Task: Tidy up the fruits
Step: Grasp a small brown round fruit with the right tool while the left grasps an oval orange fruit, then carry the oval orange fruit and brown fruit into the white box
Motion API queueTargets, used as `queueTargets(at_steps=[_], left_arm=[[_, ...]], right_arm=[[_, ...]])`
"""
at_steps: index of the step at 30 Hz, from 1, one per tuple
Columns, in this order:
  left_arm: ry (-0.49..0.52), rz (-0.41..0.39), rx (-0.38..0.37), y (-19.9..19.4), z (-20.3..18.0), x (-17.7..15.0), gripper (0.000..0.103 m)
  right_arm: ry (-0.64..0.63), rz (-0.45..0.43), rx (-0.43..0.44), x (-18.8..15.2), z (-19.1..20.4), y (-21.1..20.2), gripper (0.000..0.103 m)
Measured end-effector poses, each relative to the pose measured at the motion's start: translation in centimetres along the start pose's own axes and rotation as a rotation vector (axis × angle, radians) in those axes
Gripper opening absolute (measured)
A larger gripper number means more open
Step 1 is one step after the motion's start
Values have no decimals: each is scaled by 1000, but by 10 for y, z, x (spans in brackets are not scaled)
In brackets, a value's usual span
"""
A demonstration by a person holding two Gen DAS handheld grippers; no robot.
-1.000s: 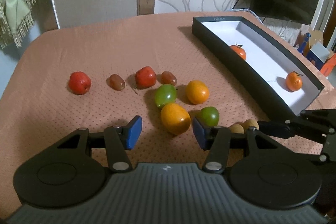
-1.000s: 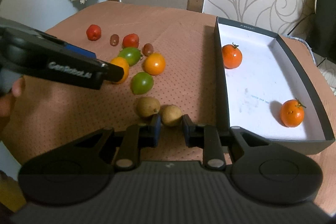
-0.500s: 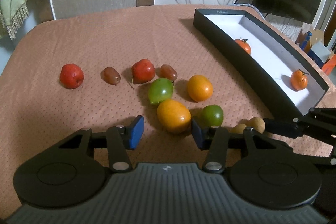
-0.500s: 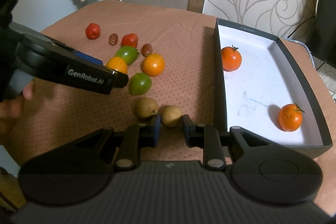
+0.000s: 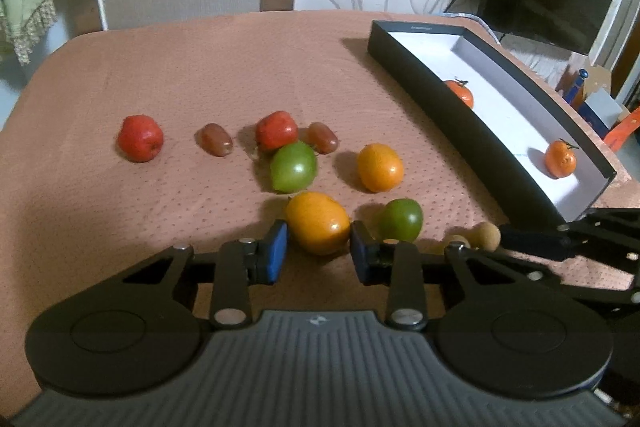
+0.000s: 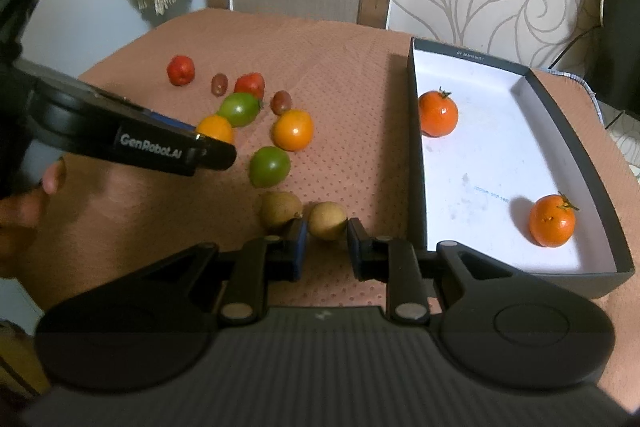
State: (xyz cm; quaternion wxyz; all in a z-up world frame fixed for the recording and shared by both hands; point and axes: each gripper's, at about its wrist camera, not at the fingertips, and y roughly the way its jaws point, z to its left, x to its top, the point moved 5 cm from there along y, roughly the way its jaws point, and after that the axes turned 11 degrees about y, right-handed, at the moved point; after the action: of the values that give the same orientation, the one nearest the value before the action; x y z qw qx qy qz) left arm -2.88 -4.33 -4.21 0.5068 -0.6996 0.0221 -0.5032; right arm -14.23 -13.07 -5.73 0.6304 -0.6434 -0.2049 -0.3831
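Observation:
Several fruits lie on the pink tablecloth. My left gripper [image 5: 318,251] is open, its blue pads on either side of an orange fruit [image 5: 317,222] without clearly touching it. A green fruit [image 5: 401,219] lies just right of it. My right gripper [image 6: 327,245] is open around a small brown fruit [image 6: 327,220]; a second brown fruit [image 6: 280,210] lies beside its left pad. A black box with a white floor [image 6: 480,163] at the right holds two tangerines [image 6: 438,113] [image 6: 552,221].
Further back lie two red fruits [image 5: 140,138] [image 5: 277,130], two small dark red ones [image 5: 216,145] [image 5: 322,143], a green one [image 5: 294,166] and an orange one [image 5: 379,167]. The left gripper's body [image 6: 132,143] crosses the right wrist view. Chairs stand behind the table.
My left gripper has moved forward so the orange fruit now sits between its pads, and its jaws have narrowed. My right gripper has opened slightly around the brown fruit.

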Motion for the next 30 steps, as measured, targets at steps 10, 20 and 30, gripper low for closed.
queueTargets(at_steps=[10, 20, 30], left_arm=[[-50, -17, 66, -16, 19, -2, 39], [-55, -17, 80, -24, 19, -7, 39], [-44, -14, 82, -26, 18, -9, 39]], right_arm=[[10, -35, 30, 6, 2, -16, 22], [23, -1, 13, -4, -1, -13, 20], [19, 3, -22, -7, -3, -2, 22]])
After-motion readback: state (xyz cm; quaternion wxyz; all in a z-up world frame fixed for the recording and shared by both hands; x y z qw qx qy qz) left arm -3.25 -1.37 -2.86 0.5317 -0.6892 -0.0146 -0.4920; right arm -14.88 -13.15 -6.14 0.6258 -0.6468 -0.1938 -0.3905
